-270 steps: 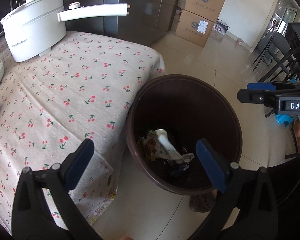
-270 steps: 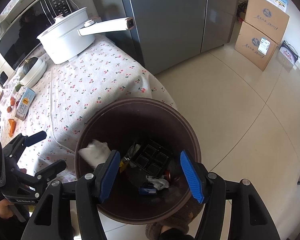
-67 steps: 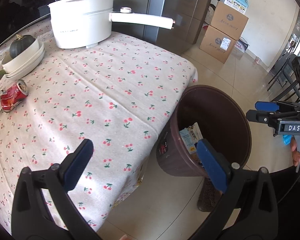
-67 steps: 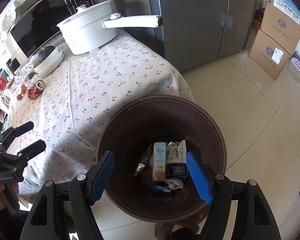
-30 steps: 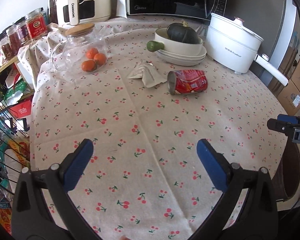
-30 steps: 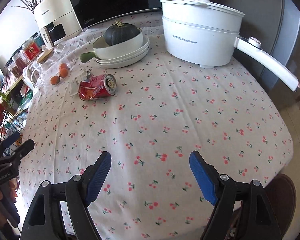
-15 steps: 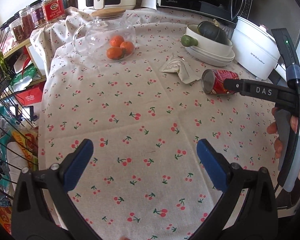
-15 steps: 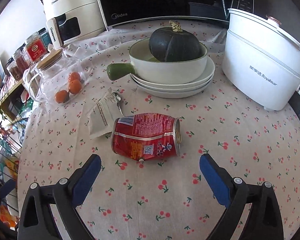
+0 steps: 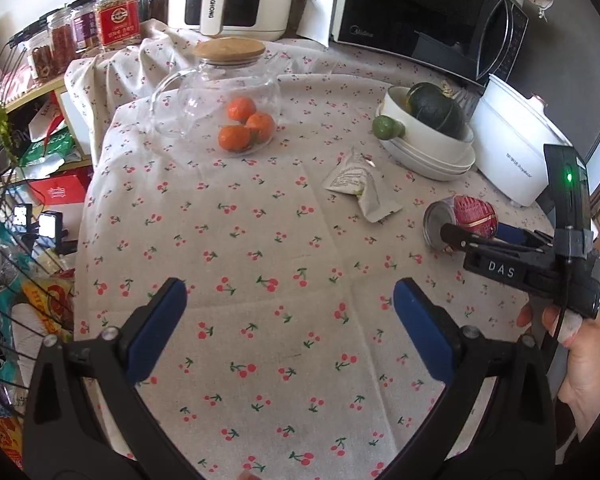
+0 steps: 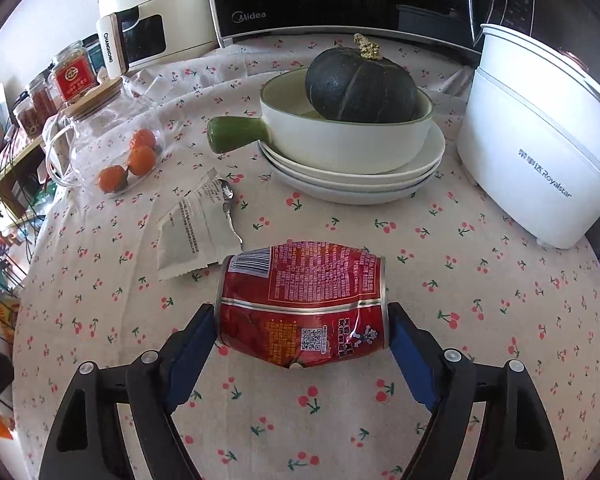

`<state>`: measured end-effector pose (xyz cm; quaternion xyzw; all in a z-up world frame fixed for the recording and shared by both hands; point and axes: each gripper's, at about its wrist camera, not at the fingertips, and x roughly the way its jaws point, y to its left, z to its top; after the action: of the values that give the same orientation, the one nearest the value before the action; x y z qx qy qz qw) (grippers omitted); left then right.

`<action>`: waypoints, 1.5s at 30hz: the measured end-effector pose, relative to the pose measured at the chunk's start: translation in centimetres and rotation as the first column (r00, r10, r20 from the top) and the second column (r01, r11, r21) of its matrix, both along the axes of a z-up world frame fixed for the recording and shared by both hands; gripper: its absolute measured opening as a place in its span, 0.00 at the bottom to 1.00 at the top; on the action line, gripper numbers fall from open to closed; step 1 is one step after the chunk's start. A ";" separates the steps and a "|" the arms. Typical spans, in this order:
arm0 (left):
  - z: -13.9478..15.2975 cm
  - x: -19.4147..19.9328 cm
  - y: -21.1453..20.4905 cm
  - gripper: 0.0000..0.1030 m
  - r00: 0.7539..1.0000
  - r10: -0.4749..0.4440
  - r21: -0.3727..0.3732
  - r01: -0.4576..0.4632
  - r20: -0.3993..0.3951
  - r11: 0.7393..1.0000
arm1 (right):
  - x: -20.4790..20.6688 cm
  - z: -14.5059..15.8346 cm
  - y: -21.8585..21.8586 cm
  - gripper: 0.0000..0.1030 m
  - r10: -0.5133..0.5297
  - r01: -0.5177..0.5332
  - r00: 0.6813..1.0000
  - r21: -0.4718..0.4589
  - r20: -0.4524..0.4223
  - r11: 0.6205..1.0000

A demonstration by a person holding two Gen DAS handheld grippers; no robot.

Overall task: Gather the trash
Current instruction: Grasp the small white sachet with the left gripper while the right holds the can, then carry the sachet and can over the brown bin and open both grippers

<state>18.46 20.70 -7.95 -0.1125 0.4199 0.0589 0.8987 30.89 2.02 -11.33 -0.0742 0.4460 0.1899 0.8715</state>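
Red dented metal drink can [image 10: 302, 306] lies sideways between the right gripper's [image 10: 302, 334] spread jaws; left gripper's [image 9: 289, 322] jaws spread over bare cherry-print worktop [image 9: 259, 240]

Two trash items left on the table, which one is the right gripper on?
The crushed red can, lying on its side between the open jaws of the right gripper. The white wrapper lies flat further back, under a spoon, untouched.

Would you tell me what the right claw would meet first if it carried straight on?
The crushed red can, lying on its side between the right claw's open fingers; contact is unclear.
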 end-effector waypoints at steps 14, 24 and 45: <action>-3.8 15.3 -5.5 0.95 0.993 -0.106 0.128 0.111 -0.042 0.985 | 0.0 1.9 -9.8 0.82 -0.017 0.017 1.000 0.027 -0.010 0.999; -7.5 17.2 -5.8 0.70 0.995 0.011 0.151 0.004 -0.103 0.988 | -1.9 0.1 -13.9 0.82 0.009 -0.008 0.999 0.006 -0.037 1.000; 0.0 0.7 -13.2 0.36 0.978 -0.199 0.104 0.205 -0.065 0.973 | -14.1 6.3 -23.4 0.82 -0.135 0.135 0.991 0.001 -0.015 0.991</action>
<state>19.18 7.50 -7.94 -0.0178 0.4495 -0.0067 0.8931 16.74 -21.38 -4.98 -0.0417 0.4563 0.1313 0.8791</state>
